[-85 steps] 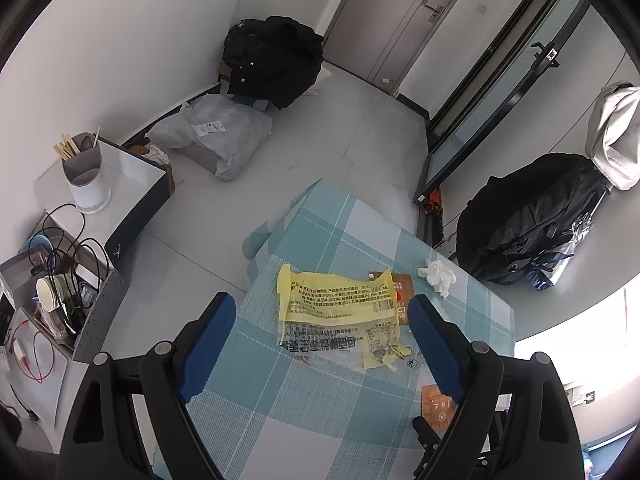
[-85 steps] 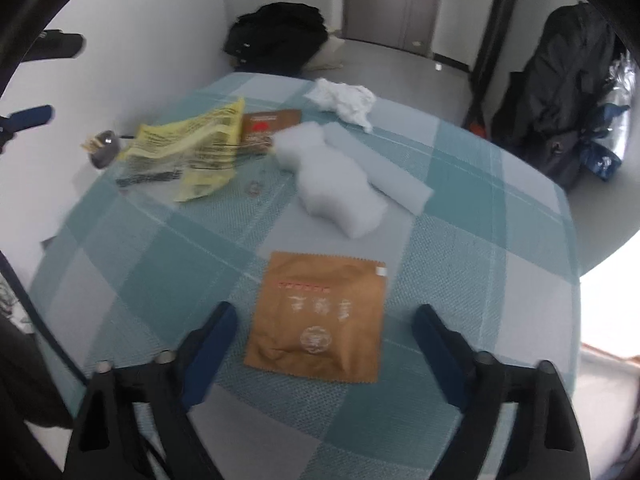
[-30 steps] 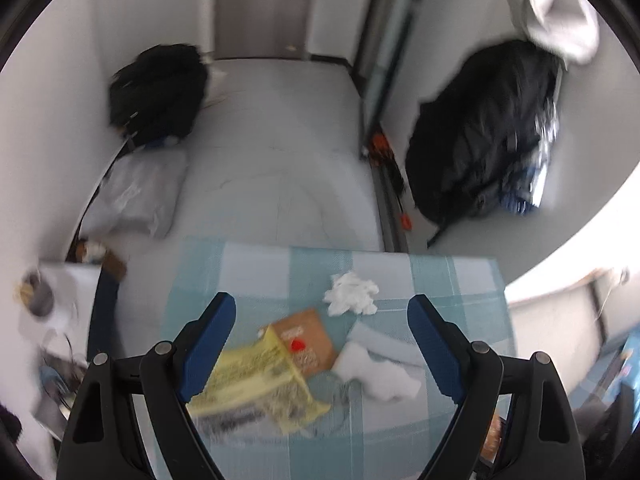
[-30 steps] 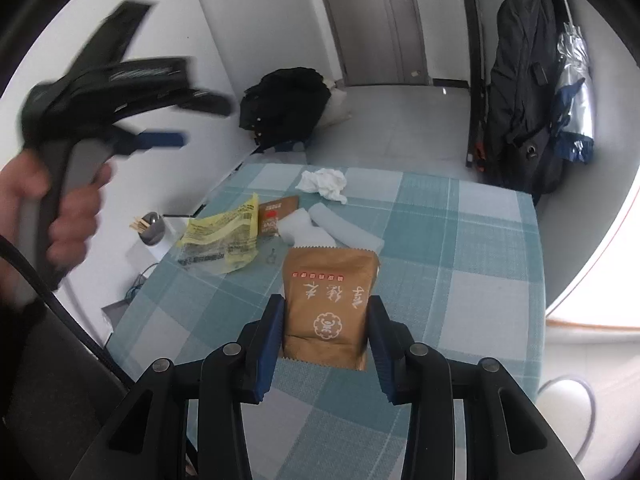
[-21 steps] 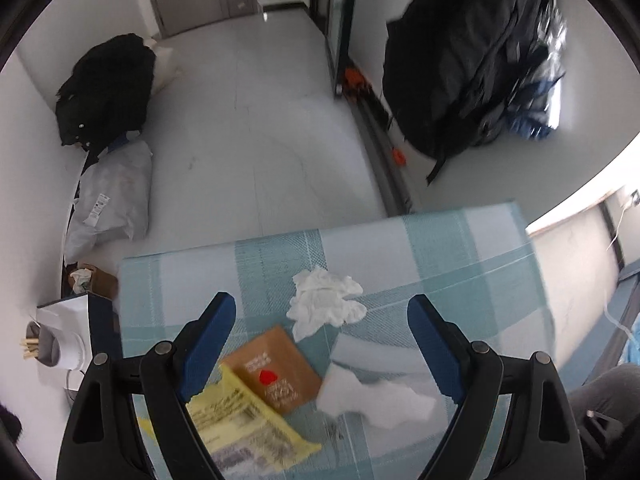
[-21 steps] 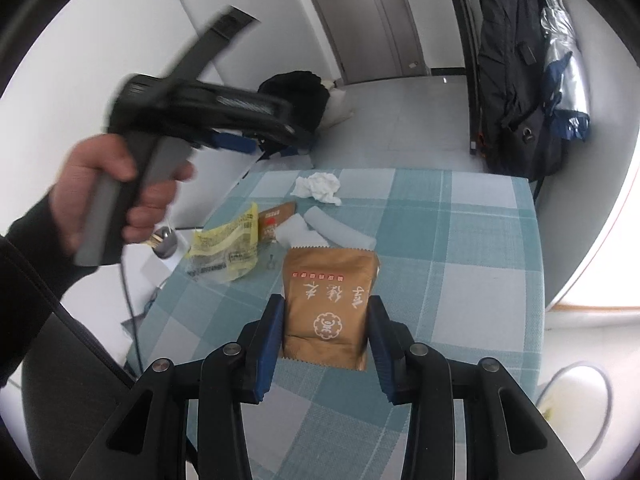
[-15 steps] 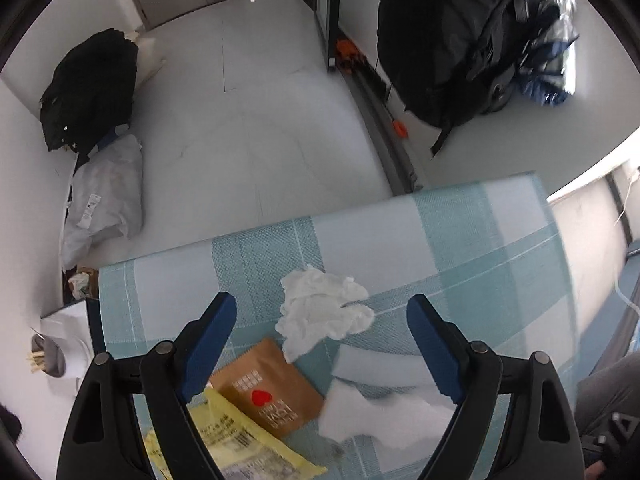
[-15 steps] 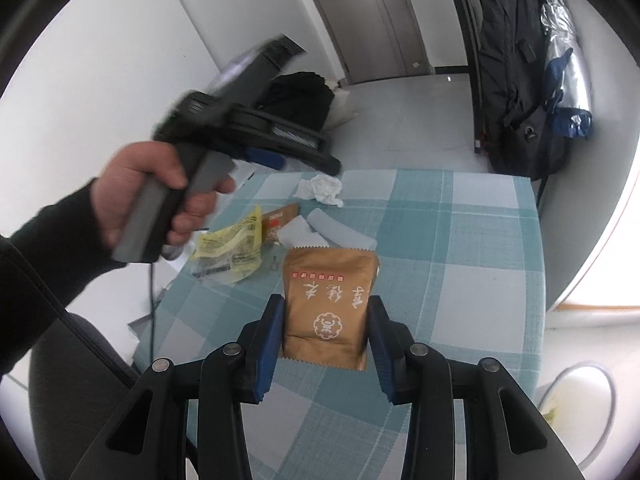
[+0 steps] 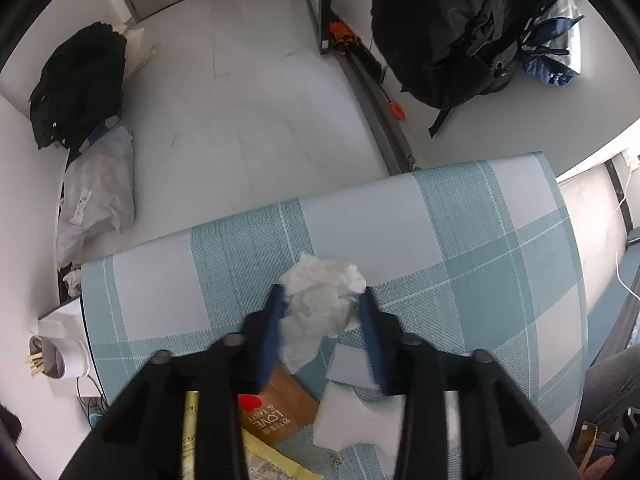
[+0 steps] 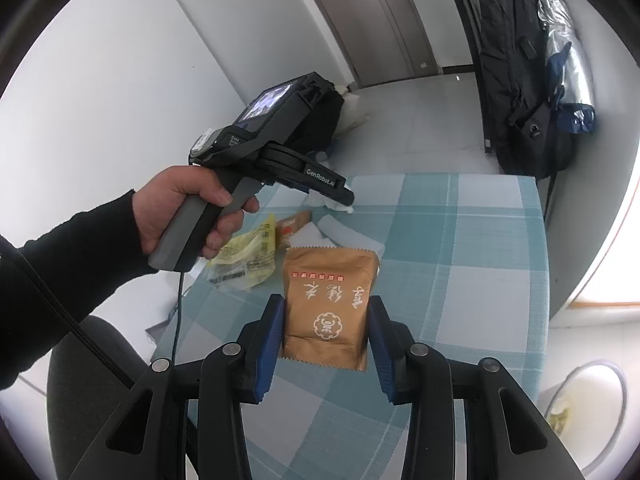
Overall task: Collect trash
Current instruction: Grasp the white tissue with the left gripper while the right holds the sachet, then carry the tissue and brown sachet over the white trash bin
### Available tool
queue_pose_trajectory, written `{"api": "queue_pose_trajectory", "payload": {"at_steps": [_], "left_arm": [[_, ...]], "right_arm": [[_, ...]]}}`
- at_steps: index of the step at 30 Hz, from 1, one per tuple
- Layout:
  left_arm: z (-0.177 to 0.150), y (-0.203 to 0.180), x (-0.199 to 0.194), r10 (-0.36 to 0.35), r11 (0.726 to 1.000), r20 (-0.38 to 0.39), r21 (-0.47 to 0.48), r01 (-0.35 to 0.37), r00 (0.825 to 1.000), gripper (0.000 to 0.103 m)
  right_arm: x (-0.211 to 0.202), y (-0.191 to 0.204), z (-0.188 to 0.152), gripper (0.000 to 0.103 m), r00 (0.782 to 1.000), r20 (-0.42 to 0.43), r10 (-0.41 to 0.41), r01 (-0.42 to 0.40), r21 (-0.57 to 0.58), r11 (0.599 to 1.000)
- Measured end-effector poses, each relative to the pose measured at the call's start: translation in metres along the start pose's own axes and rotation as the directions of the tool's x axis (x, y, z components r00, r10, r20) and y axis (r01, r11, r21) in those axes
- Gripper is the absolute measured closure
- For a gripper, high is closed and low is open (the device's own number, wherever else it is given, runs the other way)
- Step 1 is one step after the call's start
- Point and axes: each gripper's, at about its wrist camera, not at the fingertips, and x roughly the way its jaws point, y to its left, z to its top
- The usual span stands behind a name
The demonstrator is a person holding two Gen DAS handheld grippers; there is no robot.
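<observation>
My left gripper [image 9: 322, 298] has closed around a crumpled white tissue [image 9: 320, 304] on the checked tablecloth [image 9: 460, 248]; the fingers look blurred. My right gripper [image 10: 326, 312] is shut on a brown snack packet [image 10: 330, 300] and holds it above the table. The left gripper [image 10: 340, 200] also shows in the right wrist view, over the tissue [image 10: 320, 200]. A brown wrapper with a red heart [image 9: 276, 412], white foam pieces [image 9: 356, 420] and a yellow printed bag [image 10: 248, 256] lie on the table.
A white bin with a liner [image 10: 584, 408] stands on the floor at the lower right of the table. Black bags [image 9: 460, 32] and a grey sack [image 9: 96, 192] lie on the floor beyond the table. A chair [image 10: 84, 360] is at the left.
The left gripper has come down over the tissue and narrowed from wide open to closed around it. The right gripper holds the brown packet still.
</observation>
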Motion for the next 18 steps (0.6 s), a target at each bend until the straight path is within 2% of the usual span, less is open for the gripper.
{"api": "queue_pose_trajectory", "payload": {"at_steps": [1, 5, 13, 18], "left_arm": [[0.0, 0.0, -0.001, 0.001, 1.0, 0.001, -0.004, -0.001, 1.0, 0.086], [-0.004, 0.0, -0.007, 0.004, 1.0, 0.021, -0.022, -0.004, 1.0, 0.091], [-0.016, 0.002, -0.036, -0.011, 0.996, 0.107, -0.084, 0.02, 0.994, 0.092], [-0.036, 0.004, -0.064, -0.014, 0.989, 0.191, -0.142, 0.041, 0.982, 0.093]], "right_arm": [[0.0, 0.0, 0.0, 0.063, 1.0, 0.0, -0.001, 0.001, -0.001, 1.0], [-0.003, -0.001, -0.001, 0.063, 1.0, 0.004, -0.002, 0.002, 0.006, 1.0], [-0.004, 0.001, -0.003, 0.063, 1.0, 0.001, -0.014, 0.014, 0.002, 1.0], [-0.008, 0.003, -0.006, 0.063, 0.999, 0.011, -0.033, 0.033, 0.0, 0.999]]}}
